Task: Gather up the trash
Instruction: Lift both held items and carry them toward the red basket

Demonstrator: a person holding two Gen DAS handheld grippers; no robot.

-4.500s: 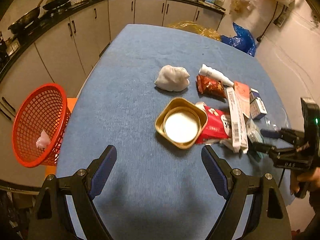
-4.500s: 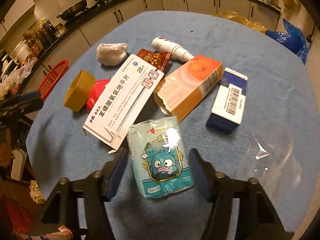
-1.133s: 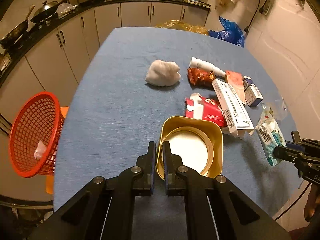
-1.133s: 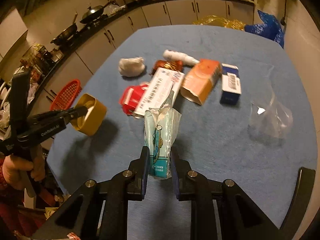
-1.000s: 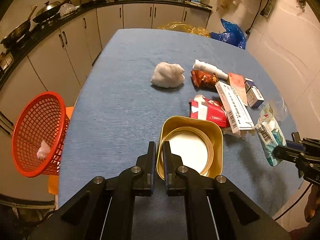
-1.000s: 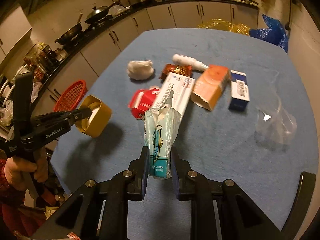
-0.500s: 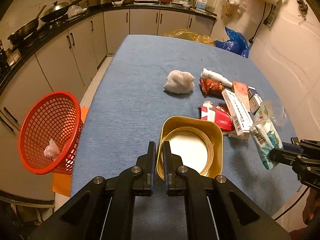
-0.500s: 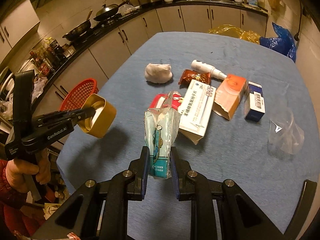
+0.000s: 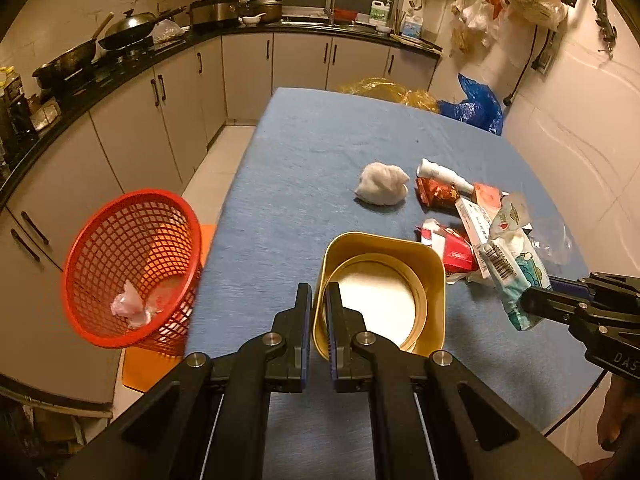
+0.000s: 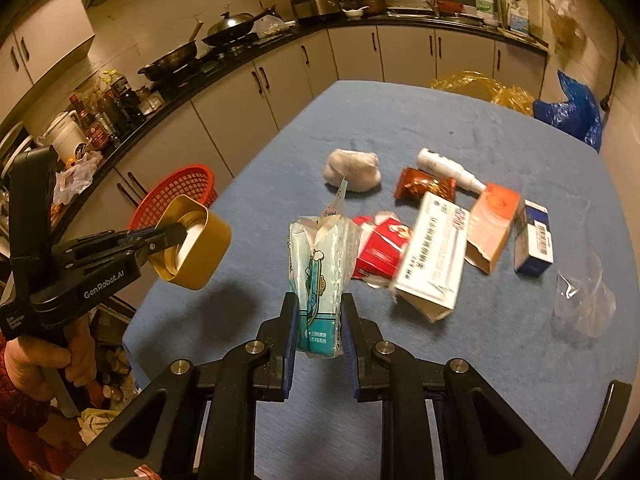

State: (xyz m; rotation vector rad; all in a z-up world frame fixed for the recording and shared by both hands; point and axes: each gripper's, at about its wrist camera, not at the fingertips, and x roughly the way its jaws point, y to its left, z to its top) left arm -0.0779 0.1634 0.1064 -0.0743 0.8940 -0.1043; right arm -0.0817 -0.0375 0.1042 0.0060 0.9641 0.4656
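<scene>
My left gripper (image 9: 318, 308) is shut on the near wall of a gold foil tray (image 9: 384, 292) and holds it above the blue table (image 9: 304, 168). It also shows in the right wrist view (image 10: 196, 248). My right gripper (image 10: 318, 320) is shut on a light blue snack packet (image 10: 320, 264), lifted off the table; the packet shows at the right of the left wrist view (image 9: 512, 268). A red mesh basket (image 9: 132, 264) hangs beside the table's left edge with a crumpled pink wrapper (image 9: 130, 308) inside.
On the table lie a white paper wad (image 9: 382, 188), a brown snack bag (image 10: 424, 188), a white bottle (image 10: 444, 168), a red packet (image 10: 382, 248), a long white box (image 10: 436, 256), an orange box (image 10: 494, 224), a blue box (image 10: 534, 240) and clear plastic (image 10: 584, 300).
Both grippers have risen and pulled back with their loads. The basket now looks nearer to the left gripper, and the table trash lies further off.
</scene>
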